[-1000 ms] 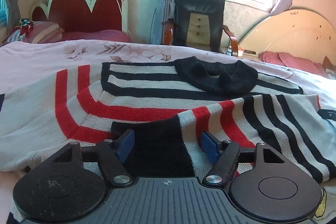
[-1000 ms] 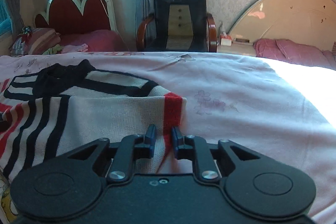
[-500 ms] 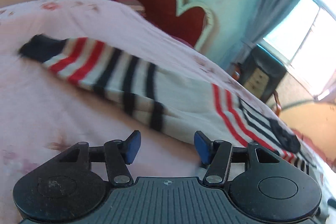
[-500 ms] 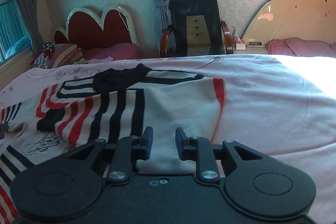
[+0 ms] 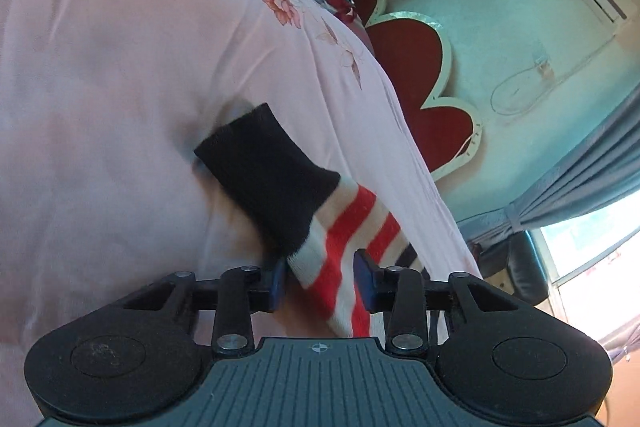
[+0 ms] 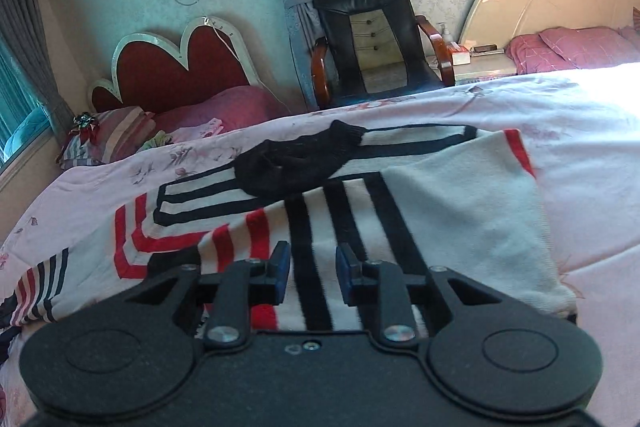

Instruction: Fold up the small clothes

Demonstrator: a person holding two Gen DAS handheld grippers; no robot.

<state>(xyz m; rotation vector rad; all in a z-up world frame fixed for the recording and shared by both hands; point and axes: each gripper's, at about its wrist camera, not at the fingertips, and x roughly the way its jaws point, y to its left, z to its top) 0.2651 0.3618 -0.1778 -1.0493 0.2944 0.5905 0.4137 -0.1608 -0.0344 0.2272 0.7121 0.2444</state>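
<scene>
The left hand-held gripper [image 5: 320, 277] has swung from the sweater's body to its sleeve [image 5: 320, 227], jaws apart around the red-striped part just behind the black cuff [image 5: 266, 173], not clamped. The right hand-held gripper [image 6: 308, 273], which gripped the hem a second ago, now hovers released over the sweater [image 6: 360, 211], folded on the pink bed [image 6: 580, 131].
</scene>
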